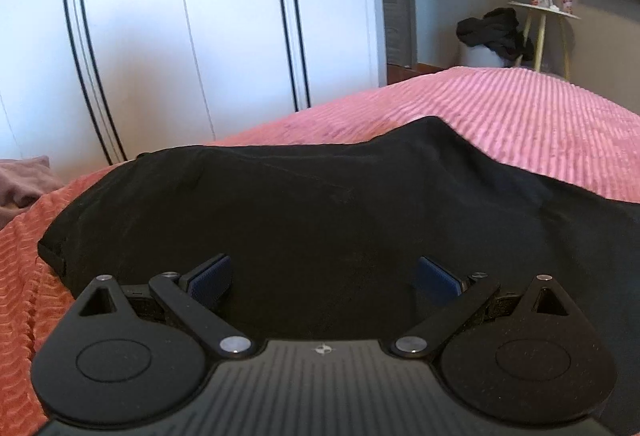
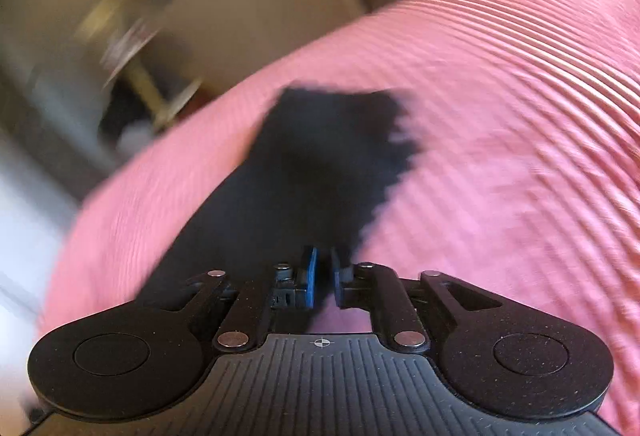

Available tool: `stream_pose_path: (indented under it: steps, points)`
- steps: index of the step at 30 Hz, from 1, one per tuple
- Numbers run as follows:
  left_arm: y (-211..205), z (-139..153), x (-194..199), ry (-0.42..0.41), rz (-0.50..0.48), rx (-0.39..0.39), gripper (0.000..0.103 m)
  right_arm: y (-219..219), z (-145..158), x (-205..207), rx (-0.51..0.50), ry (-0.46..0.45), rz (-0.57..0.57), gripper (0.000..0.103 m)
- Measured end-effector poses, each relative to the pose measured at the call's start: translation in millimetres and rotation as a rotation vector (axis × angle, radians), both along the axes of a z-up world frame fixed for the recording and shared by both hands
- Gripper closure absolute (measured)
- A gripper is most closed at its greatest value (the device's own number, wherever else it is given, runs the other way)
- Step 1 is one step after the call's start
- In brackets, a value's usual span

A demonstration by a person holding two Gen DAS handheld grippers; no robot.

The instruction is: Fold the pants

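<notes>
Black pants (image 1: 320,203) lie spread on a pink ribbed bedspread (image 1: 520,115). My left gripper (image 1: 324,276) is open just above the near part of the pants, its blue pads wide apart with nothing between them. In the blurred right wrist view a leg of the pants (image 2: 320,155) stretches away over the bedspread (image 2: 500,155). My right gripper (image 2: 324,272) is shut on the edge of the black cloth, with only a narrow gap between the blue pads.
White wardrobe doors (image 1: 180,35) stand behind the bed. A small side table (image 1: 544,11) with a bouquet and a white basket with dark clothes (image 1: 492,31) stand at the back right. A purple cloth (image 1: 20,183) lies at the left bed edge.
</notes>
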State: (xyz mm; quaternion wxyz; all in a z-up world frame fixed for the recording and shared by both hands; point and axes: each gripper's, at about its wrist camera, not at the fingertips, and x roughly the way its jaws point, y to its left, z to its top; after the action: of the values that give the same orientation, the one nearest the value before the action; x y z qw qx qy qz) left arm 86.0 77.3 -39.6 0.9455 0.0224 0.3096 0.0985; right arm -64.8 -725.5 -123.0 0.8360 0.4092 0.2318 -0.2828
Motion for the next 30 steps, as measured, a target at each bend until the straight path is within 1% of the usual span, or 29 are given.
stream_pose_path:
  steps: [1,3,4,5,6,8,10,11,12,13,14,16,18,19,20,22,23,24,27,30]
  points:
    - [-6.0,1.8,-2.4,0.002,-0.010,-0.007,0.004,-12.1,-4.5,-7.5,0.040,-0.039,-0.027,0.069]
    - [-16.8,3.7,-7.0,0.000,-0.047,-0.014,0.004,-30.1,-16.4,-15.9,0.144,-0.129,-0.046,0.066]
    - [-24.1,3.3,-8.4,0.006,-0.072,-0.023,0.004,-38.7,-23.6,-18.4,0.202,-0.182,-0.055,0.061]
    - [-29.4,1.5,-9.5,0.019,-0.091,-0.037,0.004,-44.6,-28.2,-18.6,0.235,-0.213,-0.059,0.059]
    - [-34.2,-1.5,-9.6,0.041,-0.105,-0.052,0.004,-48.1,-31.2,-17.0,0.251,-0.231,-0.061,0.059]
    - [-42.4,-8.5,-8.3,0.085,-0.090,-0.094,0.004,-58.2,-34.3,-10.4,0.267,-0.263,-0.054,0.059]
    - [-43.9,-18.6,-5.7,0.142,-0.068,-0.181,0.004,-64.7,-35.8,-4.3,0.291,-0.278,-0.043,0.060]
    - [-44.3,-22.7,-6.6,0.145,-0.048,-0.209,0.004,-72.4,-34.8,-5.0,0.302,-0.282,-0.036,0.061]
    - [-45.4,-24.9,-8.8,0.130,-0.036,-0.209,0.004,-76.4,-34.1,-2.1,0.307,-0.280,-0.027,0.062]
    - [-47.2,-25.2,-9.8,0.125,-0.037,-0.197,0.004,-77.8,-32.2,-0.8,0.296,-0.281,-0.009,0.074]
    - [-49.4,-24.4,-9.5,0.125,-0.043,-0.190,0.004,-80.8,-30.1,3.0,0.276,-0.287,0.015,0.088]
    - [-51.4,-21.3,-12.8,0.099,-0.063,-0.200,0.004,-77.2,-23.6,1.5,0.244,-0.302,0.048,0.088]
    - [-53.4,-18.7,-15.2,0.072,-0.063,-0.156,0.004,-79.4,-23.2,-0.7,0.243,-0.301,0.052,0.085]
    - [-52.0,-19.4,-14.1,0.085,-0.060,-0.134,0.004,-79.2,-24.4,-0.2,0.246,-0.289,0.045,0.078]
    - [-51.8,-22.5,-11.8,0.105,-0.054,-0.126,0.004,-77.8,-25.8,-2.3,0.252,-0.278,0.037,0.077]
    - [-48.1,-27.7,-7.8,0.131,-0.036,-0.147,0.004,-76.4,-25.7,0.9,0.250,-0.273,0.027,0.076]
    - [-46.5,-27.0,-7.4,0.126,-0.031,-0.158,0.004,-75.2,-22.1,1.6,0.236,-0.268,0.025,0.084]
    - [-45.9,-25.0,-8.1,0.124,-0.028,-0.161,0.004,-73.0,-16.6,2.5,0.214,-0.263,0.029,0.086]
    - [-43.3,-22.2,-9.8,0.115,-0.031,-0.193,0.004,-52.7,16.0,4.9,0.111,-0.284,0.072,0.090]
    - [-43.3,-20.5,-9.2,0.109,-0.041,-0.220,0.004,-11.5,63.6,13.0,-0.034,-0.334,0.186,0.090]
